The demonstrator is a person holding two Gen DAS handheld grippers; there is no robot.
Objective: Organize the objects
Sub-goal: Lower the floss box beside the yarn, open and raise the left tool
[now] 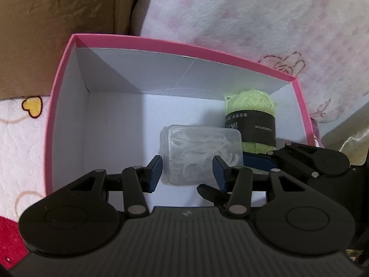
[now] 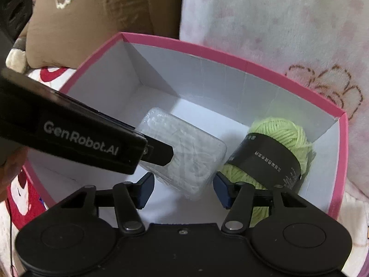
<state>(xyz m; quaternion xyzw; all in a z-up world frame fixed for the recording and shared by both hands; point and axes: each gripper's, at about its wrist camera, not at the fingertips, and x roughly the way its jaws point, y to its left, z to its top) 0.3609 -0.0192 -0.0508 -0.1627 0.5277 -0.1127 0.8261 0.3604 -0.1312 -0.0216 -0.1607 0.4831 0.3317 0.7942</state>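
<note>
A pink box [image 1: 184, 48] with a white inside stands open on the bedding. My left gripper [image 1: 186, 164] is shut on a clear plastic case [image 1: 198, 147] of white bits and holds it tilted inside the box. In the right wrist view the same case [image 2: 191, 152] hangs from the left gripper's finger [image 2: 161, 154]. A green yarn ball [image 1: 250, 102] with a black band lies in the box's right corner [image 2: 276, 129]. My right gripper [image 2: 183, 189] is open just below the case, whose lower corner shows between its pads. One of its blue fingers [image 1: 258, 164] lies beside the yarn.
A brown cushion [image 1: 57, 23] sits behind the box at the left. A pink and white fleece blanket [image 1: 253, 23] rises behind it and to the right. White quilted bedding with cartoon prints [image 1: 18, 138] lies left of the box. The box's left half [image 1: 103, 127] is bare floor.
</note>
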